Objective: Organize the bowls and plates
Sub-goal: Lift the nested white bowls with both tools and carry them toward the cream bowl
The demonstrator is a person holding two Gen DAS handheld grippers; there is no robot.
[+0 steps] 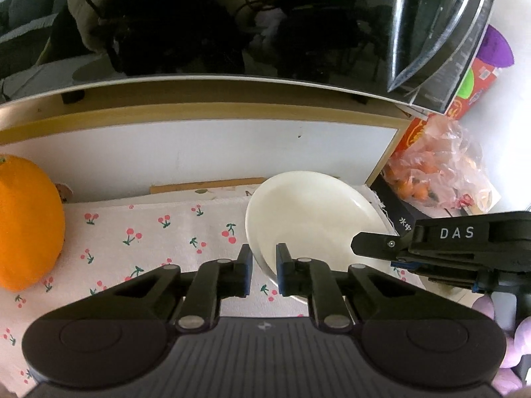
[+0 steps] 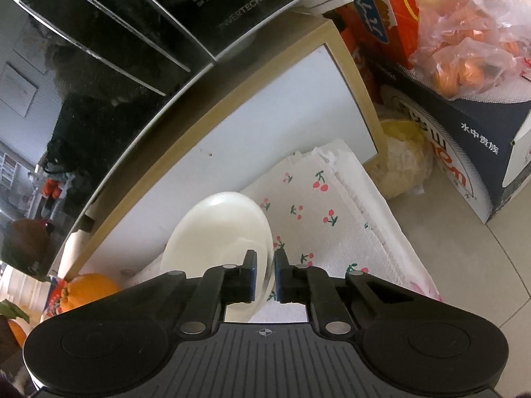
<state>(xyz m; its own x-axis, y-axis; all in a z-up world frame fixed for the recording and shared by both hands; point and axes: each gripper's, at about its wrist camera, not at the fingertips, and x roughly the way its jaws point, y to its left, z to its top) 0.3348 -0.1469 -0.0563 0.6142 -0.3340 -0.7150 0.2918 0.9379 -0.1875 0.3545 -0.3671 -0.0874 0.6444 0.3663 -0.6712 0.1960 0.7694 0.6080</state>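
Note:
A white plate (image 1: 308, 219) is tilted above the cherry-print cloth (image 1: 149, 232). My left gripper (image 1: 264, 272) is shut on its near-left rim. My right gripper (image 1: 375, 243) reaches in from the right over the plate's right edge. In the right wrist view the same plate (image 2: 219, 232) stands on edge, and my right gripper (image 2: 265, 275) is shut on its near rim, above the cloth (image 2: 325, 219). No bowl is in view.
A large orange fruit (image 1: 26, 222) sits at the left on the cloth. A white panel (image 1: 199, 152) with a wooden frame stands behind, under a black glossy appliance (image 1: 232, 23). Boxes and a bag of oranges (image 1: 441, 165) are at the right.

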